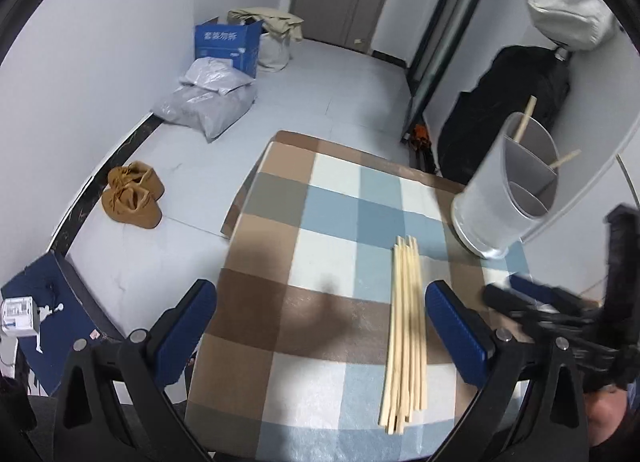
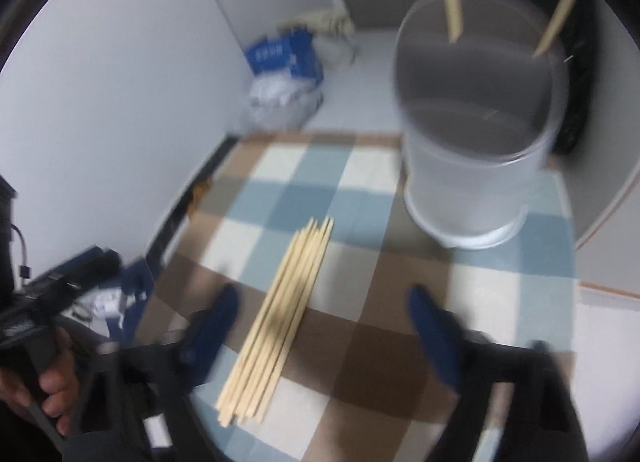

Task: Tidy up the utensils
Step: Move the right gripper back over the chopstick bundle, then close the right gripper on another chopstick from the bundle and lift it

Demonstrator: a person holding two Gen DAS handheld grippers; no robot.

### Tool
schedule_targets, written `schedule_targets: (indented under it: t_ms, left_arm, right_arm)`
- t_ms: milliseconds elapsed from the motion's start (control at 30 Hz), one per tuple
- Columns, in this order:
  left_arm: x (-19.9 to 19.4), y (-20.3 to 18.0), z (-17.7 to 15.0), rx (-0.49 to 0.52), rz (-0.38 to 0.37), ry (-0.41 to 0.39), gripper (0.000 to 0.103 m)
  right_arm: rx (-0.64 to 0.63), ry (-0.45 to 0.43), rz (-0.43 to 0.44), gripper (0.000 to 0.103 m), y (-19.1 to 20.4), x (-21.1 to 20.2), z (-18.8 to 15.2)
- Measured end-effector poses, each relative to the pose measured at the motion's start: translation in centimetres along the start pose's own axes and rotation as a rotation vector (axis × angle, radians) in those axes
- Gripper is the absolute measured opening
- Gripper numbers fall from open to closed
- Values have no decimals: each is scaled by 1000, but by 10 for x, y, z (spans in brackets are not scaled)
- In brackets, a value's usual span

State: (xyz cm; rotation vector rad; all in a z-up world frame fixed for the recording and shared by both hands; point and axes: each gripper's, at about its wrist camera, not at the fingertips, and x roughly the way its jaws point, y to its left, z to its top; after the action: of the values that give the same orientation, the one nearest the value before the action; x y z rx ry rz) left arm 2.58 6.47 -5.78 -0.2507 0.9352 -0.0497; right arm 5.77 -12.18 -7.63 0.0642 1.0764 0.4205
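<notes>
- A bundle of wooden chopsticks (image 1: 405, 332) is seen lying flat on the desk (image 1: 320, 198), which is covered by a blue, white and brown checked cloth.
- The sticks are laid side by side, pointing away from the cameras toward the holder.
- A frosted round utensil holder (image 1: 506, 186) is placed upright at the desk's far right, well beyond the bundle's far tips; divided compartments are visible inside.
- Two single chopsticks are found standing tilted in the holder, their tops above the rim; which compartment each is in cannot be told for certain.
- The left gripper (image 1: 320, 330) is held above the desk with its jaws wide open; nothing is gripped. The bundle is seen just inside its right jaw, not touched.
- The right gripper (image 2: 324, 326) is blurred; its jaws are parted, with nothing pressed between them. The bundle is seen near its left jaw.
- A hand (image 2: 44, 386) holding the other gripper's handle is seen at the lower left of the right wrist view.
- On the floor, tan slippers (image 1: 134, 194), a blue carton (image 1: 228, 42) and grey bags (image 1: 208, 98) are noted.
</notes>
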Motion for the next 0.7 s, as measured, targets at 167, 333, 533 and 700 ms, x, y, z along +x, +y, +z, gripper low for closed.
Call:
schedule_targets:
  t_ms: [167, 333, 533, 700]
  left_arm:
    - [-7, 11, 1, -28, -10, -13, 101]
    - [-5, 18, 3, -46, -18, -16, 101]
    - [-1, 22, 4, -68, -33, 13, 101]
    - [0, 29, 5, -108, -44, 33, 101]
  right_arm:
    - [-23, 135, -47, 31, 2, 46, 10]
    - [-68, 168, -78, 25, 13, 61, 19]
    - [-109, 234, -140, 12, 23, 78, 27]
    - [-129, 271, -181, 12, 29, 83, 32]
